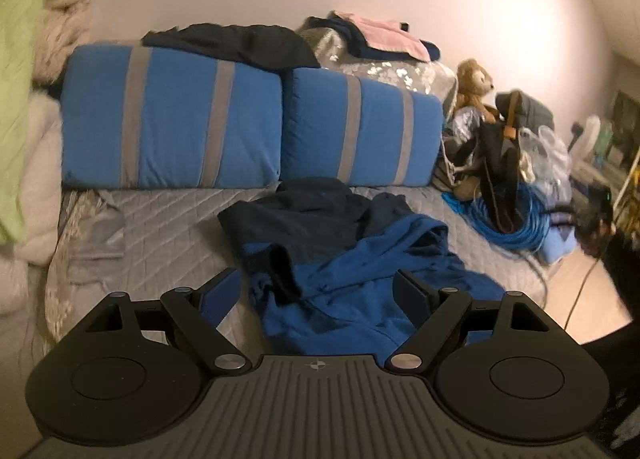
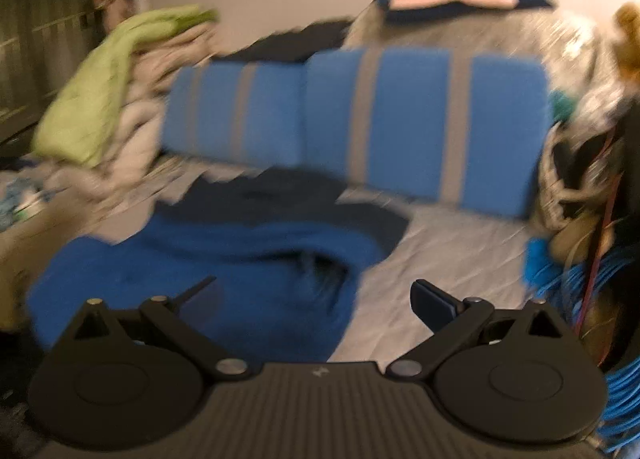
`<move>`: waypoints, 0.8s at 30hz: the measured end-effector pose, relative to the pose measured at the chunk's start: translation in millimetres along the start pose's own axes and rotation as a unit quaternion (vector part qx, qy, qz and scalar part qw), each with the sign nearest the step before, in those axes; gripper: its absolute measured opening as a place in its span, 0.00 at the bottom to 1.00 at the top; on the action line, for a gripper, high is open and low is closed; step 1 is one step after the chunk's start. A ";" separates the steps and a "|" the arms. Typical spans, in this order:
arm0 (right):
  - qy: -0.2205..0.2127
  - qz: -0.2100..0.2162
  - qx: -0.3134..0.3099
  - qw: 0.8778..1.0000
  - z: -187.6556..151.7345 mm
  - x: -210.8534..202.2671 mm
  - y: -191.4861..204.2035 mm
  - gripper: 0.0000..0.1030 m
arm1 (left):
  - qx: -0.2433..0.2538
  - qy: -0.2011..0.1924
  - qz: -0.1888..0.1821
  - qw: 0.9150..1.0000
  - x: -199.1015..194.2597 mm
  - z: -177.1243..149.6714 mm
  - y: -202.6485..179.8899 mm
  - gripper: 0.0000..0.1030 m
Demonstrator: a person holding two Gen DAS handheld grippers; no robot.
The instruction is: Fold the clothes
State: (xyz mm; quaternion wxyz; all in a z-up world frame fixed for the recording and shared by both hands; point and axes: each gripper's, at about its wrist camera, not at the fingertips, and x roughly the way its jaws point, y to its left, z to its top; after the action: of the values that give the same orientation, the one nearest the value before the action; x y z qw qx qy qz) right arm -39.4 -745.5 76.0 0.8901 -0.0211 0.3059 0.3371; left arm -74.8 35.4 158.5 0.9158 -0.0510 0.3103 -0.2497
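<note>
A crumpled garment in bright blue and dark navy (image 1: 344, 255) lies unfolded on the grey quilted bed (image 1: 168, 235). My left gripper (image 1: 316, 287) is open and empty, hovering just above the garment's near edge. In the blurred right wrist view the same garment (image 2: 224, 259) lies ahead and to the left. My right gripper (image 2: 316, 291) is open and empty above the garment's right edge and the bed sheet (image 2: 448, 251).
Two blue cushions with grey stripes (image 1: 248, 123) stand against the wall behind the garment. A pile of folded clothes (image 1: 372, 39) sits above them. A teddy bear (image 1: 476, 83), bags and a coil of blue cable (image 1: 508, 227) crowd the right. Green and white bedding (image 1: 24, 99) is heaped at the left.
</note>
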 end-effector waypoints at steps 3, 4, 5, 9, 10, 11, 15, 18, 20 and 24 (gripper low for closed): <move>0.033 0.049 -0.002 0.998 -8.4 -12.7 -5.2 1.00 | -0.047 -0.005 0.016 0.999 -16.6 3.1 16.3 0.81; 0.043 0.057 0.000 0.997 -11.7 -17.7 -7.3 1.00 | -0.062 -0.007 0.021 0.998 -22.7 3.3 21.5 0.81; 0.052 0.064 0.003 0.997 -14.7 -22.5 -9.8 1.00 | -0.078 -0.009 0.025 0.997 -28.8 3.3 26.9 0.81; 0.076 0.080 0.029 0.994 -29.9 -43.0 -22.7 1.00 | -0.117 -0.010 0.028 0.993 -41.2 -6.9 40.9 0.81; 0.075 0.075 0.038 0.994 -35.5 -45.8 -24.8 1.00 | -0.123 -0.007 0.028 0.992 -39.9 -12.6 42.8 0.81; 0.075 0.069 0.046 0.994 -41.3 -48.5 -26.8 1.00 | -0.129 -0.004 0.027 0.991 -38.4 -18.5 44.7 0.81; 0.073 0.057 0.077 0.993 -68.4 -42.0 -26.2 1.00 | -0.159 0.007 0.017 0.987 -21.2 -48.2 49.4 0.81; 0.060 0.038 0.109 0.991 -86.6 -27.7 -24.2 1.00 | -0.184 0.020 0.000 0.983 -0.6 -75.6 50.3 0.81; 0.053 0.035 0.136 0.989 -98.7 -15.7 -24.4 1.00 | -0.197 0.024 -0.016 0.980 13.3 -90.8 47.8 0.81; 0.044 0.031 0.178 0.983 -118.0 6.2 -24.5 1.00 | -0.222 0.032 -0.049 0.973 41.2 -120.8 42.5 0.81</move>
State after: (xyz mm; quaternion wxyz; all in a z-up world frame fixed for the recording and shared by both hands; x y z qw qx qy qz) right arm -83.4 -789.5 -27.4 0.8546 0.1322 0.4002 0.3034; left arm -100.3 59.7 28.8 0.8579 -0.2606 0.3839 -0.2209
